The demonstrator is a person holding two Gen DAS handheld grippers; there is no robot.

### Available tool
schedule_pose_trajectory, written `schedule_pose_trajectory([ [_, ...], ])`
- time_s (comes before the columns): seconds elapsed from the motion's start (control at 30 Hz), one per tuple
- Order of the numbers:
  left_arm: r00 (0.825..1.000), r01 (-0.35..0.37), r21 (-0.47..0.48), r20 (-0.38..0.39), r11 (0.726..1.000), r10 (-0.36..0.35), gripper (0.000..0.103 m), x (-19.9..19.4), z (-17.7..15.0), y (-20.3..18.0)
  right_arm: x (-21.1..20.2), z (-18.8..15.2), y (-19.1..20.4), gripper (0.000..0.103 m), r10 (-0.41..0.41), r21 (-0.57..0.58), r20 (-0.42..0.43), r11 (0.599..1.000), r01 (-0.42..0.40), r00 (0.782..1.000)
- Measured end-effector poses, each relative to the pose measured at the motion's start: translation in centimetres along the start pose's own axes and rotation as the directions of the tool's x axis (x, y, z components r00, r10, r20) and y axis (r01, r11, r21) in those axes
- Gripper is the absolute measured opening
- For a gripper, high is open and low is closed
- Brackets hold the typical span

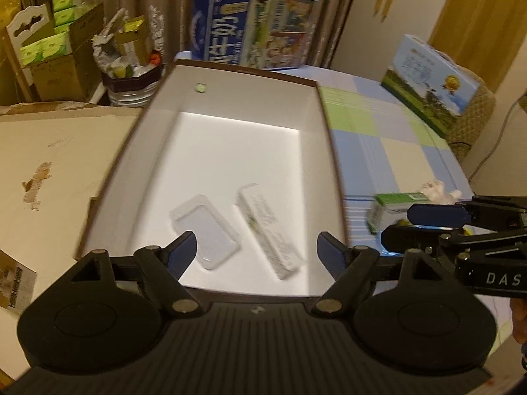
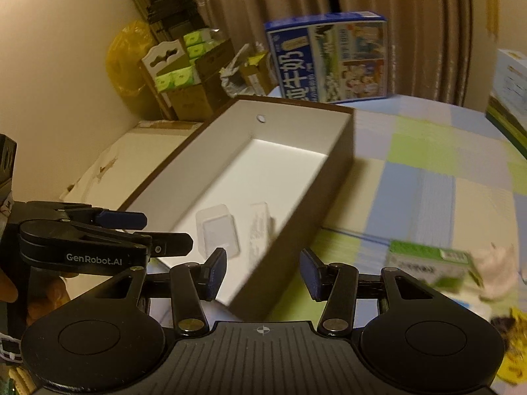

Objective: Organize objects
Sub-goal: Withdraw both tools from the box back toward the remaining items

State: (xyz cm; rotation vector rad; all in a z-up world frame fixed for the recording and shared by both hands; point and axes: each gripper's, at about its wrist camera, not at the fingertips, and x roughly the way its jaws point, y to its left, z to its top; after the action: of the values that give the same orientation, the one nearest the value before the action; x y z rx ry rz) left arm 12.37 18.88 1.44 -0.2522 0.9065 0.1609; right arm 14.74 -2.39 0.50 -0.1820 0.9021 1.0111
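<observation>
A brown box with a white inside [image 1: 322, 125] [image 2: 342, 151] stands on the checked tablecloth. In it lie a clear plastic case [image 1: 206, 230] [image 2: 219, 230] and a long white carton [image 1: 270, 230] [image 2: 262, 227]. My left gripper [image 1: 257, 253] is open and empty, over the box's near end; it also shows in the right wrist view [image 2: 158, 230]. My right gripper [image 2: 263, 273] is open and empty, above the box's near right corner; it also shows in the left wrist view [image 1: 428, 227]. A green and white carton [image 1: 392, 207] [image 2: 434, 263] lies on the cloth right of the box.
A crumpled white tissue [image 2: 497, 270] and a yellow wrapper [image 2: 513, 358] lie by the green carton. A blue milk box [image 1: 257, 23] [image 2: 329, 56] stands behind the brown box, another printed box [image 1: 431, 79] at the far right. Cardboard boxes [image 1: 59, 49] and clutter stand to the left.
</observation>
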Motion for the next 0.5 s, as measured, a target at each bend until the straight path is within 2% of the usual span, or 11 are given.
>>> schedule_pose_trajectory([
  [0.5,0.997,0.076,0.012,0.005,0.997,-0.076,0.077,-0.6,-3.2,-7.7,-5.9,-5.6,-7.6,0.047,-0.04,0.105,-0.046,0.993,0.045,0.998],
])
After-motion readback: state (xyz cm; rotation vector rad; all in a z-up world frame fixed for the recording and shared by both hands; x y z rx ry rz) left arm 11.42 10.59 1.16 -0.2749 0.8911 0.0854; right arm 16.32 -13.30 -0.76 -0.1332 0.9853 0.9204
